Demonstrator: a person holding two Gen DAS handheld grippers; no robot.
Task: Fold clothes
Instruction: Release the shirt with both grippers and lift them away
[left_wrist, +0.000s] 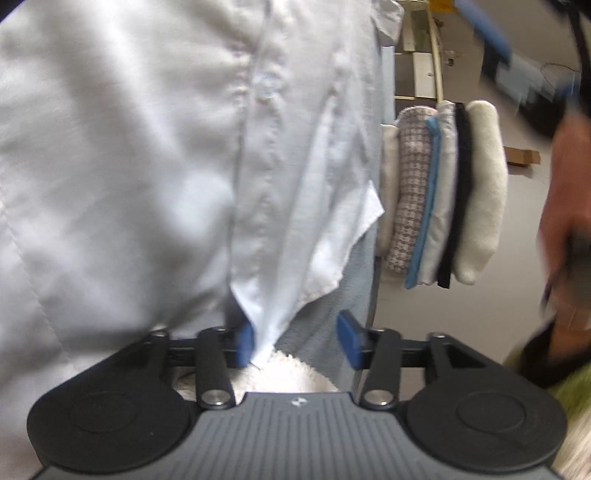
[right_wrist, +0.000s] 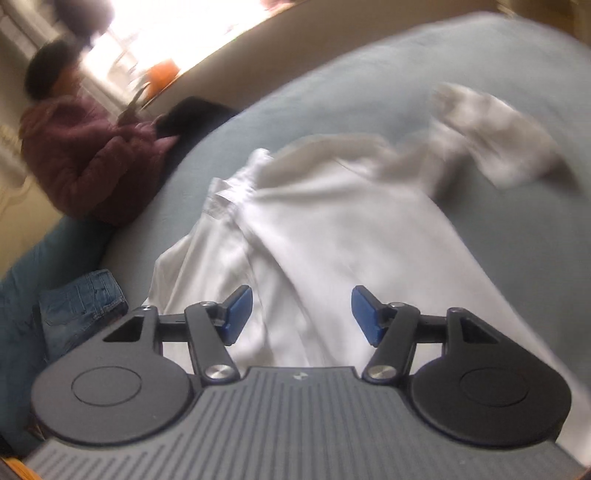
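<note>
Both tools stand with fingers apart: our left tool (left_wrist: 295, 341) has a corner of the pale shirt (left_wrist: 147, 147) brushing one blue pad, unclamped; our right tool (right_wrist: 301, 314) hovers over that one shirt, spread on the grey-blue bed (right_wrist: 480, 240). Beyond, one stack of six folded clothes (left_wrist: 443, 192), one pair of jeans (right_wrist: 81, 302), a seated person (right_wrist: 88, 155).
</note>
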